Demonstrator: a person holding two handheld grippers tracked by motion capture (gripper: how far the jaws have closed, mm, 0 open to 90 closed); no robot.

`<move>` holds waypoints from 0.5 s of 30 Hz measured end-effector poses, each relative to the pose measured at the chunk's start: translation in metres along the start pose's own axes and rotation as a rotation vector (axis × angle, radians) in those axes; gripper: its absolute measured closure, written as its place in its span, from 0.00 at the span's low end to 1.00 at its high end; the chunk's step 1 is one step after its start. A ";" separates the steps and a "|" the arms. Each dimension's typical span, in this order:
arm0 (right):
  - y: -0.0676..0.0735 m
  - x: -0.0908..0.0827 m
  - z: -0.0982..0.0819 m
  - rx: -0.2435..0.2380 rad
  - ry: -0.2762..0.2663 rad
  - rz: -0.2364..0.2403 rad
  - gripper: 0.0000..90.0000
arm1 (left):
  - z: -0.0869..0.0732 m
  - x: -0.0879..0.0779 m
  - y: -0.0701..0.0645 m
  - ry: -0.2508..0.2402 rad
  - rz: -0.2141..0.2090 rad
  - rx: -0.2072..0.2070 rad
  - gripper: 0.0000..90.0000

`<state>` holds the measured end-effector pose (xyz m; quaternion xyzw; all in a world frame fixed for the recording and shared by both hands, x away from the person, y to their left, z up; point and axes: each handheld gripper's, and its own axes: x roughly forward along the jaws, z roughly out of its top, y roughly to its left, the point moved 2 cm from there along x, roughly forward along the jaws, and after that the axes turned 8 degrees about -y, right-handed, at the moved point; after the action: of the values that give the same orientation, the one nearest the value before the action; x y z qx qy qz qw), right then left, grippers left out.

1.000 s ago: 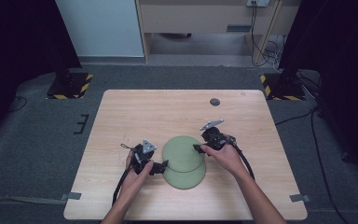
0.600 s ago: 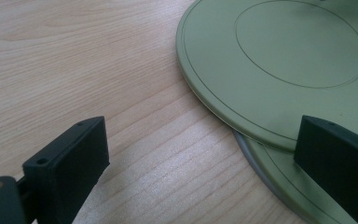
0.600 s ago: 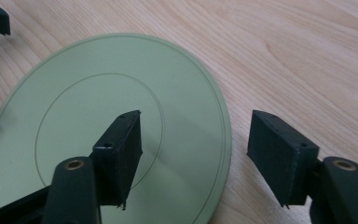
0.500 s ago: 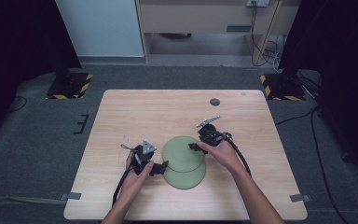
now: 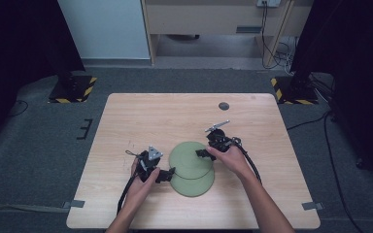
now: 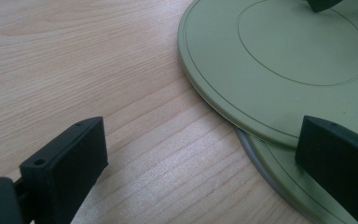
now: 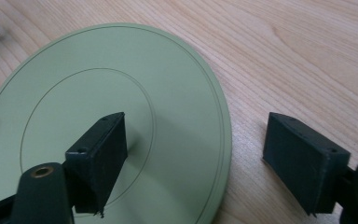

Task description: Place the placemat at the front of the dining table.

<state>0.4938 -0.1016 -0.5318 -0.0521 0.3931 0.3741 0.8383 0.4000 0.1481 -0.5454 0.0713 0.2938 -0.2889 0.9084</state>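
wooden table (image 5: 141,121) | 2 green plates (image 5: 190,158) overlapping | left gripper (image 5: 167,174) spread | right gripper (image 5: 201,153) just opening, astride upper rim

Two overlapping green plates (image 5: 191,167) lie between both tongs on the wooden table (image 5: 141,116).

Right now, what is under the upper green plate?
Under the upper green plate lies a second green plate, shifted toward the person. Its far part is covered, so anything beneath that overlap cannot be seen.

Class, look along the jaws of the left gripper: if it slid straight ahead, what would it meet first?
Probably the upper pale green round plate: the left gripper stands open, its rim already between the jaws, overlapping a lower green plate.
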 end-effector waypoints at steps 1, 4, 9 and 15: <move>-0.001 0.000 0.000 0.004 -0.002 0.003 0.23 | 0.000 0.000 0.000 0.000 -0.001 0.001 0.01; -0.003 0.001 -0.001 0.014 -0.003 0.007 0.22 | 0.000 0.000 0.000 -0.001 0.001 0.001 0.02; -0.003 0.001 -0.001 0.012 -0.002 0.013 0.21 | 0.000 0.000 0.000 -0.001 0.001 0.002 0.02; -0.002 0.000 -0.001 0.017 -0.008 0.037 0.31 | 0.000 0.000 0.000 -0.001 0.002 0.002 0.02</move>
<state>0.4940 -0.1034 -0.5330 -0.0359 0.3937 0.3864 0.8333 0.3997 0.1478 -0.5453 0.0725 0.2929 -0.2882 0.9088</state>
